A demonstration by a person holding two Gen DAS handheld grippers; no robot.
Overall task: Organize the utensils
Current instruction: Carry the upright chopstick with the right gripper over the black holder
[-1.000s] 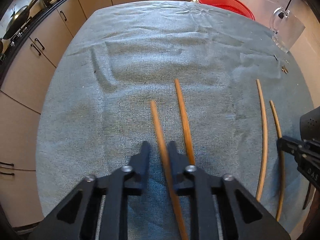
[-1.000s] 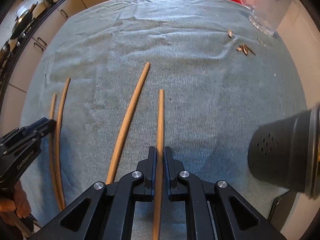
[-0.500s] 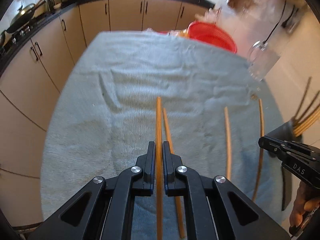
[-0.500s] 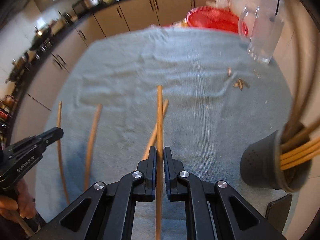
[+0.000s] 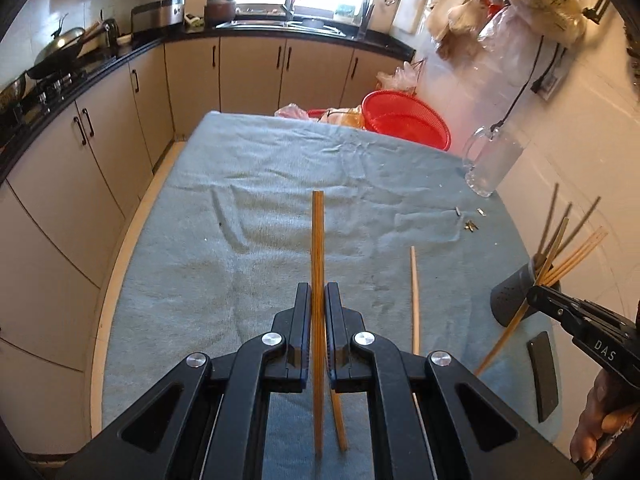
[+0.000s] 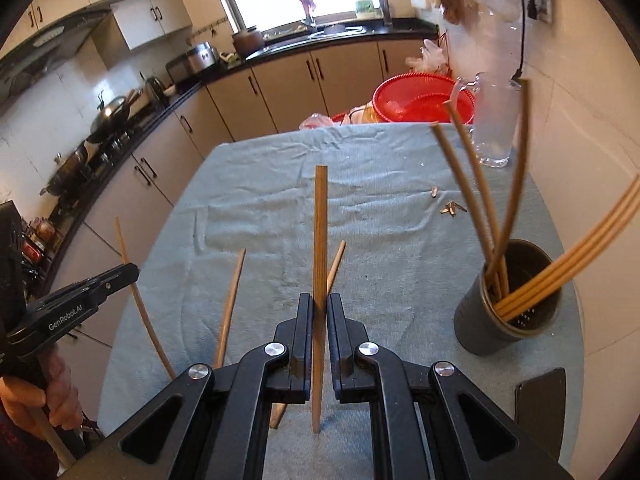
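In the left wrist view the left gripper is clamped on a straight, brown, square-tipped wooden chopstick that runs up the centre of the frame, lifted above the blue-grey towel. In the right wrist view the right gripper is likewise closed tight on a second chopstick of the same grained wood at frame centre. Two loose chopsticks lie on the towel at lower left of that view, and a dark holder at right stands filled with more sticks.
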